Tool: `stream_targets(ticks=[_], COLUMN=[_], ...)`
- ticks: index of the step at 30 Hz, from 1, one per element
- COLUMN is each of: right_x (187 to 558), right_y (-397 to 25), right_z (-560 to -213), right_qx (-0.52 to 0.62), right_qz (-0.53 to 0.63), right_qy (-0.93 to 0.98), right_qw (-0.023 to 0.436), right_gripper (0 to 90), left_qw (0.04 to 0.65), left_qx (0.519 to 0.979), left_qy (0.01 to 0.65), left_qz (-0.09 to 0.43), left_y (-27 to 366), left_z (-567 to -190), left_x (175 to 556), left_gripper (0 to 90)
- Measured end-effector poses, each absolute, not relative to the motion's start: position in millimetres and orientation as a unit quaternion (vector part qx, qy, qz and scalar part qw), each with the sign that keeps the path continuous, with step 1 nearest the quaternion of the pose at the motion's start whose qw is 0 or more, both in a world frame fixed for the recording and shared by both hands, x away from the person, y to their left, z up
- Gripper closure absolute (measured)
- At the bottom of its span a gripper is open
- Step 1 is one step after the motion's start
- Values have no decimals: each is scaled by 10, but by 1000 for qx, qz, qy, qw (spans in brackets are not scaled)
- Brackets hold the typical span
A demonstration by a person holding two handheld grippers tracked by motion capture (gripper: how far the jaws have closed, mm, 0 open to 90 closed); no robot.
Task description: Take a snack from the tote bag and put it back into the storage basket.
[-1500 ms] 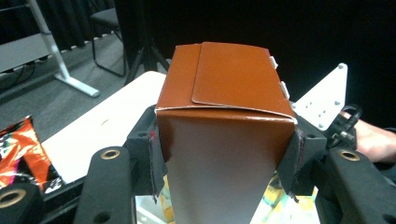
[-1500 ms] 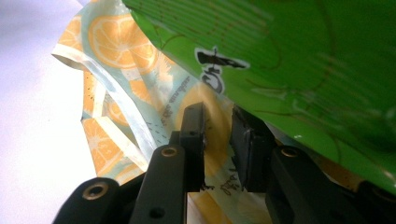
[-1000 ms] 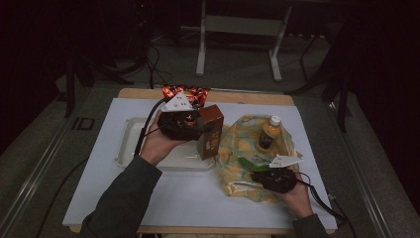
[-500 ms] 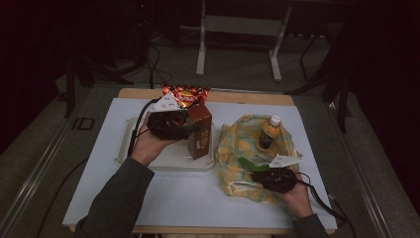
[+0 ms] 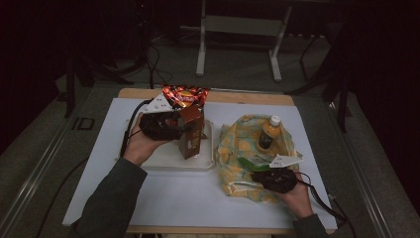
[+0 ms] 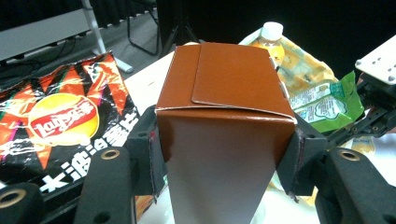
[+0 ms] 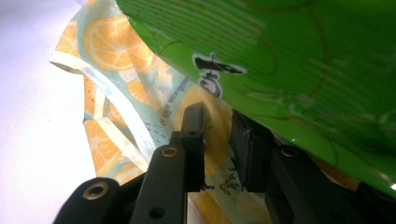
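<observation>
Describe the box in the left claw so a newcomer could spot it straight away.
On the white table, find the pale tray left of the orange-print bag. Above it the left claw grips a tall brown carton. Unlike the glossy chip bag behind, it is plain and boxy.

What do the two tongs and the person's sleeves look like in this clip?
Both tongs, left and right, are black, with flat pads on jaws that carry brass-ringed holes. Each bears a pale three-cornered plate with small dots and trails a black cable. The sleeves are dark grey-green and long.
</observation>
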State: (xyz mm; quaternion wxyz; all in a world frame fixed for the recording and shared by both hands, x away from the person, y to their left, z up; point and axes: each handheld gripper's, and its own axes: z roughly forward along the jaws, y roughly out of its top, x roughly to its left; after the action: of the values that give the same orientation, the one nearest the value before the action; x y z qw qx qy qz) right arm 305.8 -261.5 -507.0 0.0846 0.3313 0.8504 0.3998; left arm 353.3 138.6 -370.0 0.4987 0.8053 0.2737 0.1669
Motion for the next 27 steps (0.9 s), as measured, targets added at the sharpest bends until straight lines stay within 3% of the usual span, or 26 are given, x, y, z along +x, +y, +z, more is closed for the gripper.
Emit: stream_targets(ticks=[16, 27], right_x=[3057, 3054], right_y=[-2608, -2612], right_z=[-5079, -5077], right_qx=[331, 329], right_qz=[398, 398], right_qy=[851, 852], right_qw=[84, 85], right_gripper=[750, 749], left_qw=[471, 426], left_qx=[816, 844], left_qy=[285, 267], left_qz=[180, 187], left_y=[1640, 1603], left_z=[-3817, -3902], left_x=[3508, 3493], left_gripper=[426, 425])
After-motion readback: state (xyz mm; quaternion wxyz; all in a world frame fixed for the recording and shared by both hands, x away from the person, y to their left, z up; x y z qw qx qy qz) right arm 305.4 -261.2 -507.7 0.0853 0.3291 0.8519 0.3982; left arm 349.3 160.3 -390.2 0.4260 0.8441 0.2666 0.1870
